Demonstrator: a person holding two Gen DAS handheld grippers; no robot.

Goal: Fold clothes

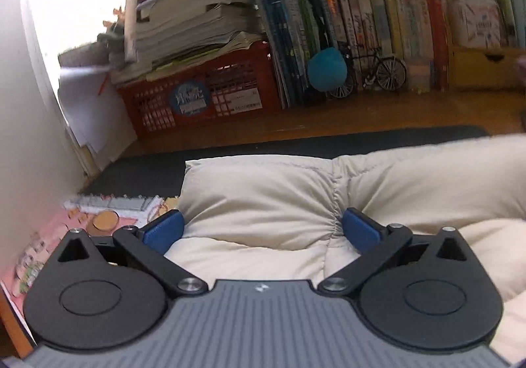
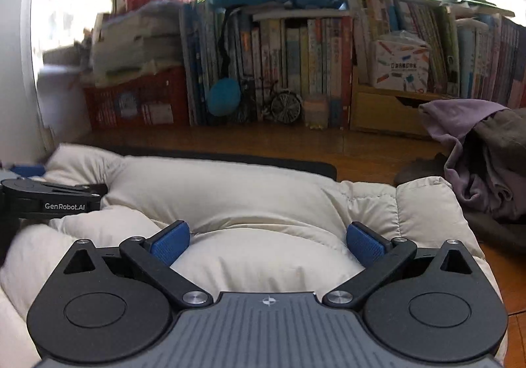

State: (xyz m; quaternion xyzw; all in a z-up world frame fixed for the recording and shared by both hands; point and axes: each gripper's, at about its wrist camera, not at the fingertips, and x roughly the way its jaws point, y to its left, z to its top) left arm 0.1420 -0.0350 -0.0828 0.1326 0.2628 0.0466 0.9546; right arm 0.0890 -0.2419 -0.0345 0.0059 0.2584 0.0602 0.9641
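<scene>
both hand-held grippers, left (image 1: 263, 230) and right (image 2: 268, 241), spread wide over the cream puffer jacket (image 2: 250, 190).

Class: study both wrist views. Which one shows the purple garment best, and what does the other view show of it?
The right wrist view. There the purple garment lies crumpled on the wooden desk, right of the cream puffer jacket. In the left wrist view it cannot be made out; the jacket fills that side.
</scene>
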